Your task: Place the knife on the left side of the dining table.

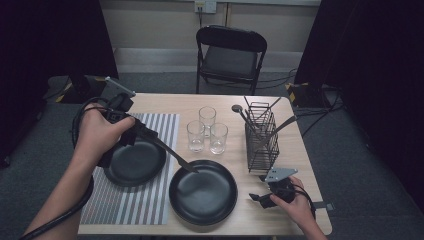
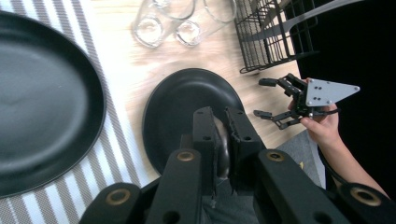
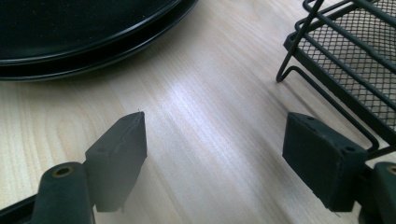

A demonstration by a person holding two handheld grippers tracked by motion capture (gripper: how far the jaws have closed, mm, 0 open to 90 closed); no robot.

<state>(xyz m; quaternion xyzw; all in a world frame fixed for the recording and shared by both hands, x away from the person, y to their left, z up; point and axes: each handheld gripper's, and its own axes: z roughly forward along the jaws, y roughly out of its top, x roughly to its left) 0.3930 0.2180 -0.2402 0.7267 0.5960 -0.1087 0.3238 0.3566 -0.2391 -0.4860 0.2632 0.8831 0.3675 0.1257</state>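
The left gripper (image 1: pixel 131 131) has its jaws pressed together on a dark utensil (image 1: pixel 172 156), probably a knife. The tip of the utensil hangs over the near black plate (image 1: pixel 203 192), just ahead of the jaws. The step seems to be laying cutlery beside the plates; next the utensil must go down flat on the wooden table (image 1: pixel 235 220) and be released. The right gripper (image 1: pixel 262 198) rests with its jaws spread and empty, near the wire cutlery rack (image 1: pixel 260 137). Beyond the left gripper lie the second plate (image 1: pixel 134 163) on a striped mat (image 1: pixel 161 125), three glasses (image 1: pixel 206 130), and farthest a folding chair (image 1: pixel 230 52).
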